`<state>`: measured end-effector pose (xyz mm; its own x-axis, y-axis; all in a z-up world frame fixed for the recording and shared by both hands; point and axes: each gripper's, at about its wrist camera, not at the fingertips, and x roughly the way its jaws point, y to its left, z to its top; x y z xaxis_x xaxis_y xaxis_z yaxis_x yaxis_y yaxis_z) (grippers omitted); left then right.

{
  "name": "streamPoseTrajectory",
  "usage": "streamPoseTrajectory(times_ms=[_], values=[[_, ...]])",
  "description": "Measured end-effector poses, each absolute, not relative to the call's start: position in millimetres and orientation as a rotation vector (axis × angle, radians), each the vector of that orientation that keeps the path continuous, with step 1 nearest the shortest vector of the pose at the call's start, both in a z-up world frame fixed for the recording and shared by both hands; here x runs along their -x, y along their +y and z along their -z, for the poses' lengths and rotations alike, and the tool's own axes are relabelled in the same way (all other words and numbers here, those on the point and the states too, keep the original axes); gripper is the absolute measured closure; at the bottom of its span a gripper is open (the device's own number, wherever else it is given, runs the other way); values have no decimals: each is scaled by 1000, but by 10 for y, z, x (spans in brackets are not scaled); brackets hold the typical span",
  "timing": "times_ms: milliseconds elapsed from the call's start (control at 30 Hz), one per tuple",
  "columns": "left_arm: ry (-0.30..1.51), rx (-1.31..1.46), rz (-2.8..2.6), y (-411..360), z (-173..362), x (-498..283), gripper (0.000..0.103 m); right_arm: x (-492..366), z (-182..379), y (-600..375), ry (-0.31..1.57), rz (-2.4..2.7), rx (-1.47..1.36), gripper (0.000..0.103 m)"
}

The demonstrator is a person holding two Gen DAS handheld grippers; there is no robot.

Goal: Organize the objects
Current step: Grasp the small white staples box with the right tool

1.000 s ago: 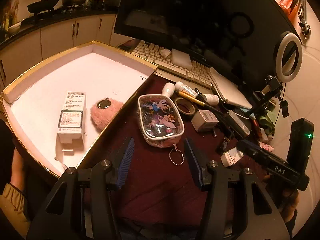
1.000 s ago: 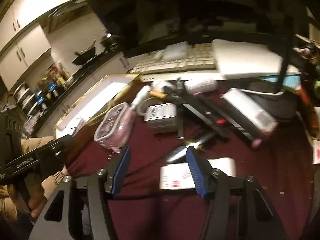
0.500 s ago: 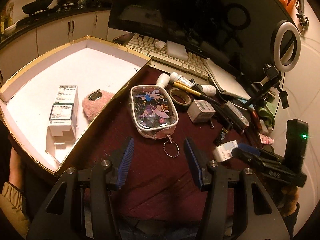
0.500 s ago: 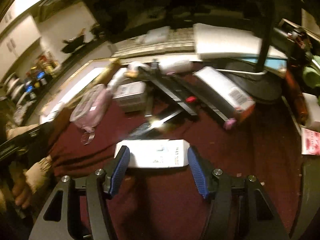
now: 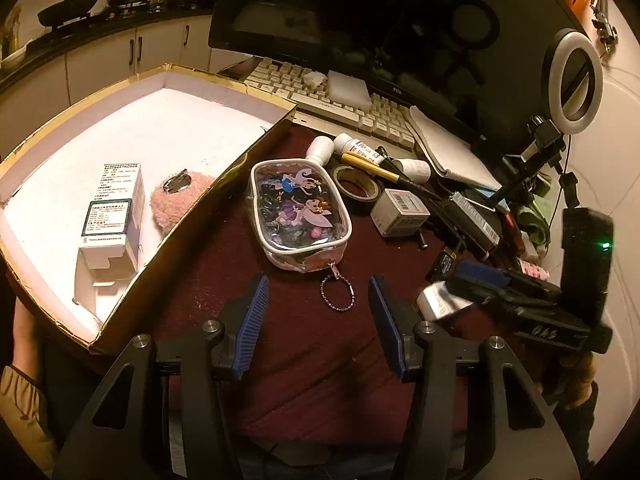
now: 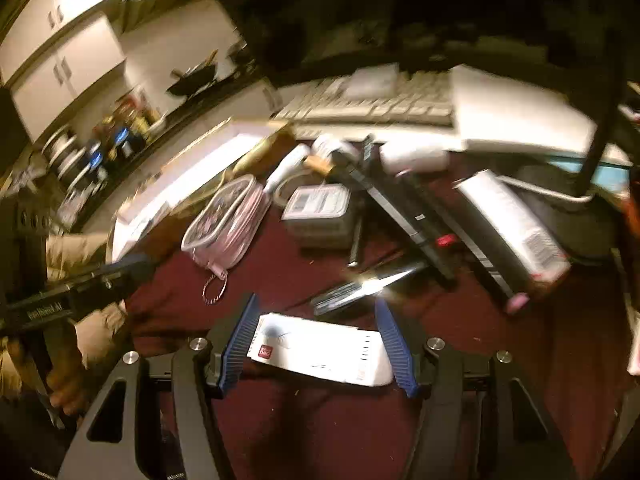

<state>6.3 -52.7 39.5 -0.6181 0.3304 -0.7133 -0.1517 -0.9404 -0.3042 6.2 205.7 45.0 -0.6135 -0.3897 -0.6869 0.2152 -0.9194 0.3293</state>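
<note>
Cardboard tray [image 5: 224, 76] sits at the desk's edge, likely the collecting spot, already holding a box and pink pouch. Right gripper [image 6: 316, 342] straddles the white carton [image 6: 320, 348]; whether its pads press it I cannot tell. Left gripper [image 5: 318, 322] hovers, fingers apart, empty

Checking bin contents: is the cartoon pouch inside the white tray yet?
No, the cartoon pouch lies on the maroon cloth, outside the white tray.
</note>
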Motion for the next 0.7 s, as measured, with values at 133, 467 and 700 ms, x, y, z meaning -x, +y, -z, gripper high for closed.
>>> streamPoseTrajectory(times_ms=[133, 467, 700], values=[[-328, 1208, -2591, -564, -383, -62, 51, -127, -388, 1984, -199, 2492, -1193, 43], [-324, 1227, -2553, -506, -316, -38, 51, -337, -397, 1916, -147, 2537, -1222, 43], [-287, 1214, -2542, -397, -353, -40, 51, -292, -366, 1952, -181, 2550, -1191, 66]])
